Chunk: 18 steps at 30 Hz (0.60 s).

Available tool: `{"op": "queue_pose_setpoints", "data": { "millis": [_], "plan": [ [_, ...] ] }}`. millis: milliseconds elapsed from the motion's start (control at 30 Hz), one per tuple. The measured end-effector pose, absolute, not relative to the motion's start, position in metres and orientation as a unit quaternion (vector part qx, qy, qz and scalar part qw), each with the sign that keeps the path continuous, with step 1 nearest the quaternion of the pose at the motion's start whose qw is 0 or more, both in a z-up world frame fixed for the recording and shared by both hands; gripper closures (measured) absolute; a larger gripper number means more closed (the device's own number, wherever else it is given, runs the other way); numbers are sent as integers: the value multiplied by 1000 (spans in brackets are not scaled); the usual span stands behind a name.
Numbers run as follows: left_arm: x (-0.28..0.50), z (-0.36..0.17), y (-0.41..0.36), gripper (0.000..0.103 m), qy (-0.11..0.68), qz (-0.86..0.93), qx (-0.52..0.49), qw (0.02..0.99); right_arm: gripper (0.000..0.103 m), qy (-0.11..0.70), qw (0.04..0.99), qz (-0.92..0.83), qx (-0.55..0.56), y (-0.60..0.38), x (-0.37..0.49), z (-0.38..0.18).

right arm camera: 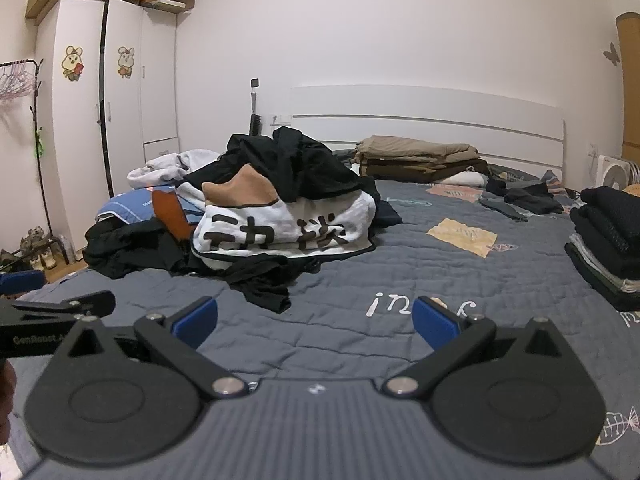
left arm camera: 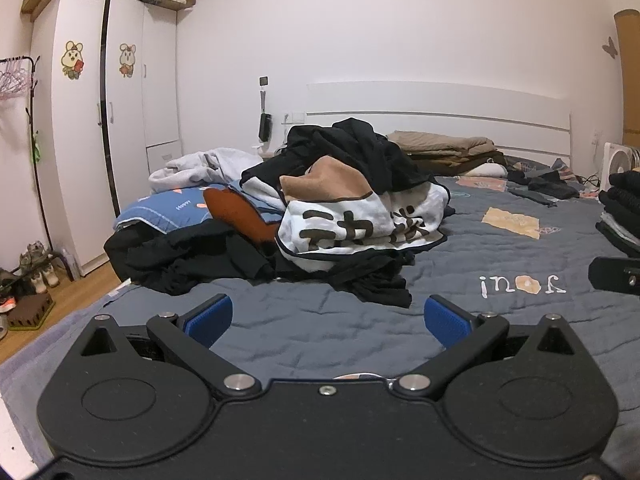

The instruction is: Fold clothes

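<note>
Both grippers, left gripper (left arm camera: 328,318) and right gripper (right arm camera: 315,318), hover with jaws spread wide, holding nothing. Just beyond them on the bed (left arm camera: 500,256) lies the unfolded clothes pile (left arm camera: 320,208); folded stack (right arm camera: 608,240) sits well right of it.

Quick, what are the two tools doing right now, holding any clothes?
Left tool: open, holding nothing, above the gray quilt.
Right tool: open, holding nothing.

Clothes pile (left arm camera: 320,208) on bed (left arm camera: 500,264), left of centre. Folded stack (right arm camera: 612,248) at bed's right edge. Folded bedding (right arm camera: 420,158) behind pile, against headboard (right arm camera: 440,120). Wardrobe (left arm camera: 100,128) far left.
</note>
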<state>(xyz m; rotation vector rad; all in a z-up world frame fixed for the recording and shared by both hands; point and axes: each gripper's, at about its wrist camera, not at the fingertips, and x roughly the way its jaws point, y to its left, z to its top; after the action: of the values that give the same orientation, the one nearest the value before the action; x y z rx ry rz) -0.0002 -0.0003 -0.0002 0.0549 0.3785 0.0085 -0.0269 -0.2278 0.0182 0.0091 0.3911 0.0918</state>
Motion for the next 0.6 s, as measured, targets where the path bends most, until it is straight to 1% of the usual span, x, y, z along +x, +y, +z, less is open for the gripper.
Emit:
{"op": "queue_pose_setpoints", "data": {
  "millis": [600],
  "plan": [
    [0, 1, 1, 0, 189, 8, 32, 981, 0, 198, 979, 50, 5, -224, -25, 15]
  ]
}}
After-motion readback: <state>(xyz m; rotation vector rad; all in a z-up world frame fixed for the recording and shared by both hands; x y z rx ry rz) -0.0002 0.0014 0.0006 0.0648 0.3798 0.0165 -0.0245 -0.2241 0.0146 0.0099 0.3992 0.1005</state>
